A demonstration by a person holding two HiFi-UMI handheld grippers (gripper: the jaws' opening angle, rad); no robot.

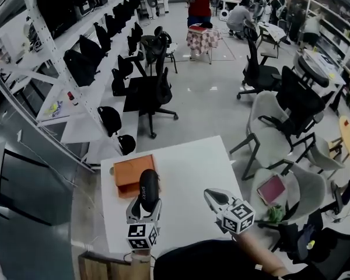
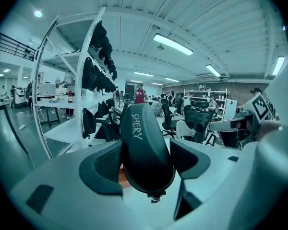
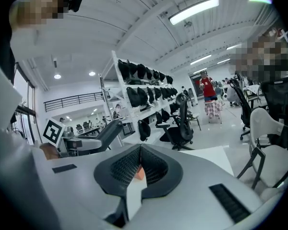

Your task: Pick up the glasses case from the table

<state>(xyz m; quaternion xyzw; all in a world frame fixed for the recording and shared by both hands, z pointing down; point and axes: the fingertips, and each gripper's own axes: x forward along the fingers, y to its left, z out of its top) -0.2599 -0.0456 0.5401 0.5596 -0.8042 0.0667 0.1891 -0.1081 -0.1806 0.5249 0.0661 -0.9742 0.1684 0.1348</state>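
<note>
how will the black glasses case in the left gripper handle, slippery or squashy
Probably rigid: the glasses case shows no dent between the fingers. Its smooth, curved shell looks slippery, so it may pivot in the grip. Set down, its rounded body might rock or roll.

Open room over my white table, crowded at the sides

The table [image 1: 189, 162] is bare across its middle and right. Only an orange box [image 1: 131, 171] sits at its far left, just beyond the glasses case [image 1: 149, 188] clamped in my left gripper [image 1: 144, 210]. A shelf rack [image 1: 76, 92] flanks the table's left side and grey chairs [image 1: 271, 127] flank its right.
</note>
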